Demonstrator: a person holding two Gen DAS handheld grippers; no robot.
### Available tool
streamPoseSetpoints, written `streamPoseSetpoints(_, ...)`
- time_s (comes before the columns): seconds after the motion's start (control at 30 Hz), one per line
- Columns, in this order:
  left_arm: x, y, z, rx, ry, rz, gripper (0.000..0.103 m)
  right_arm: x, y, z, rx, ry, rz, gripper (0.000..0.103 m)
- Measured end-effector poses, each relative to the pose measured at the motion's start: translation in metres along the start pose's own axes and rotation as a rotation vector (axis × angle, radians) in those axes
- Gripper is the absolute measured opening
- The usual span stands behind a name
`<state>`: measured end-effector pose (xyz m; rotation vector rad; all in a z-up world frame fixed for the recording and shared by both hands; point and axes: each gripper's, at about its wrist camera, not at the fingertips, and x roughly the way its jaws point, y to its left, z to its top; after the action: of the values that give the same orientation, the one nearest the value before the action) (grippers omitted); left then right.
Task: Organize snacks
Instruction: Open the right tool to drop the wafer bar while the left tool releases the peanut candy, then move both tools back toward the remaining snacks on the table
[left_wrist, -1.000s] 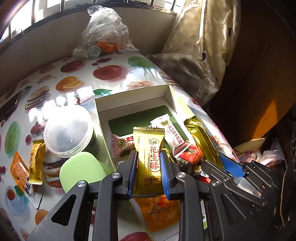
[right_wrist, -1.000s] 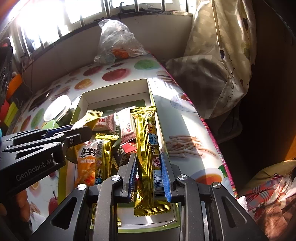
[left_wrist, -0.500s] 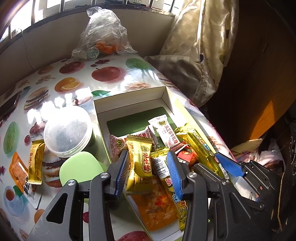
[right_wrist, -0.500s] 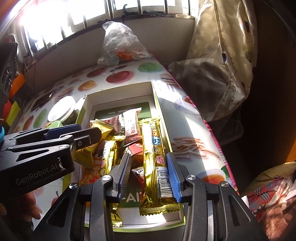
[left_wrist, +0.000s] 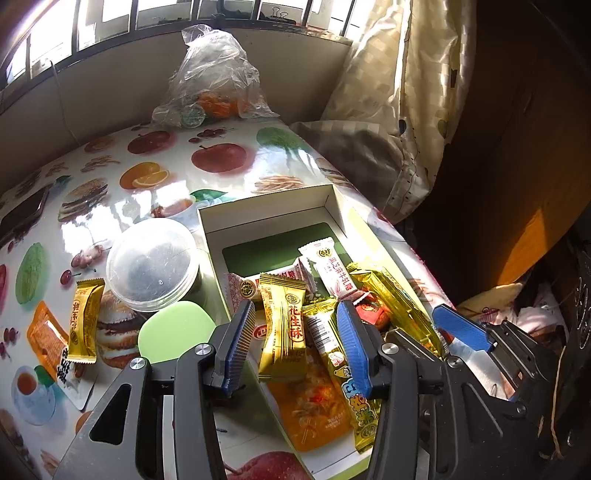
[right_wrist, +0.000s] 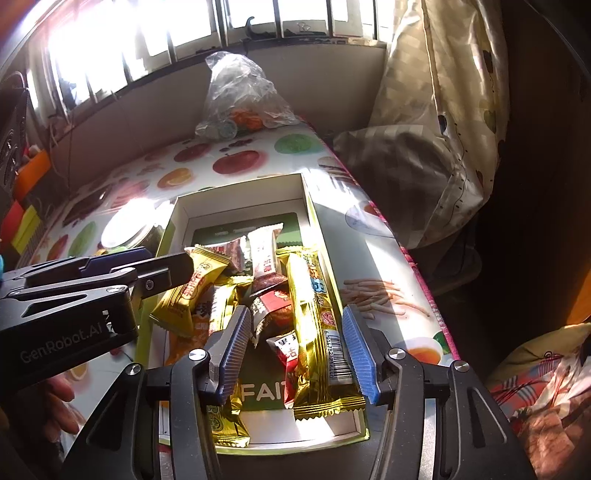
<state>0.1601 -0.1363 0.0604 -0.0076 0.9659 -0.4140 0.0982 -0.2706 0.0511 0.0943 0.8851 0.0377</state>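
Inside white box (left_wrist: 334, 206), heaped snack packets (left_wrist: 284, 332), both tools (left_wrist: 295, 343) (right_wrist: 295, 347) opening, gripping nothing.

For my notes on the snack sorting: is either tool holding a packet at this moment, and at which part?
Nothing is held. Both the left tool and the right tool are opening; the yellow peanut packet and the long gold bar lie free in the box.

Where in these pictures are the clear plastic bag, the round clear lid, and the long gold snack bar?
clear plastic bag (left_wrist: 216, 77), left wrist view, crumpled middle.
round clear lid (left_wrist: 151, 266), left wrist view, flat top.
long gold snack bar (right_wrist: 314, 317), right wrist view, mid wrapper.
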Motion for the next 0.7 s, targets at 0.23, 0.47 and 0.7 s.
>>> streamPoseSetpoints(0.23,-0.015,0.000,-0.001,0.002,-0.029,-0.007,0.048,-0.006,0.000,0.001,0.002,-0.021,-0.003,0.053)
streamPoseSetpoints(0.47,-0.028,0.001,-0.002,0.007,-0.053,-0.006,0.048,-0.014,0.007,0.003,-0.016,-0.052,-0.009,0.056)
streamPoseSetpoints(0.7,-0.044,0.006,-0.006,0.007,-0.083,0.007,0.048,-0.021,0.011,0.004,-0.015,-0.066,-0.005,0.057)
